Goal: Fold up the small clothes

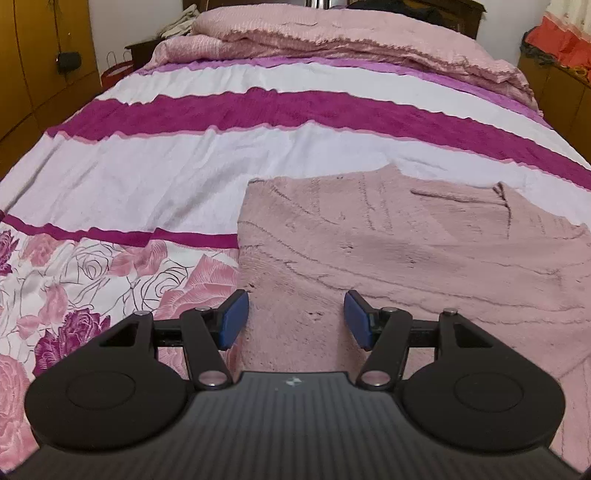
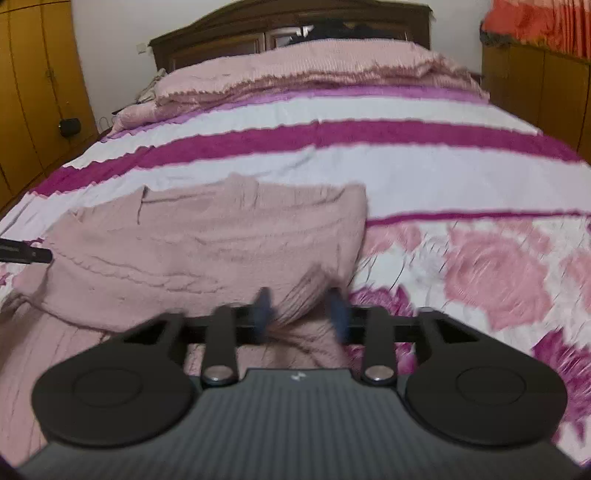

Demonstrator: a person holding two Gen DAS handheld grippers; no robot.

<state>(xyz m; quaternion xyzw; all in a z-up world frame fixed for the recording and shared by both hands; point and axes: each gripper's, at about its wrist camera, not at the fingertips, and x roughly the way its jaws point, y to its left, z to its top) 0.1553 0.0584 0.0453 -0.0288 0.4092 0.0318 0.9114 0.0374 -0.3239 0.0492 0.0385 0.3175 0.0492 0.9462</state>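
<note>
Left gripper: the left gripper (image 1: 295, 319) is hanging with its jaws spread wide, blue pads (image 1: 232, 319) apart and grasping nothing; nothing is lying between the pads but the cloth below.
Below the left gripper: the pink knitted garment (image 1: 406, 251) is lying flat on the bed, its left edge running just ahead of the left pad and its body spreading ahead and off to the right.
Right gripper: the right gripper (image 2: 301, 314) is showing blurred; its jaws are standing partly apart, with a bunched ridge of the pink knitted garment (image 2: 207, 236) rising between the fingers (image 2: 264, 308). Whether the pads are pressing on that ridge I cannot tell through the blur.
Ahead of the right gripper: the garment is spreading ahead and to the left, its right edge ending just ahead of the right finger.
Far left of the right gripper: a dark tip of the other tool (image 2: 26, 251) is poking in at the garment's left edge.
Under everything: the bedspread (image 1: 147, 173) is lying beneath, white with magenta stripes ahead of both grippers and pink roses beside them.
Farther ahead: a folded pink blanket (image 2: 314, 70) is lying across the far end of the bed, before a dark wooden headboard (image 2: 288, 22).
Sides: yellow-brown cupboards (image 2: 33, 92) are standing to the left, and a low cabinet (image 2: 532, 85) with orange cloth on top to the right.
</note>
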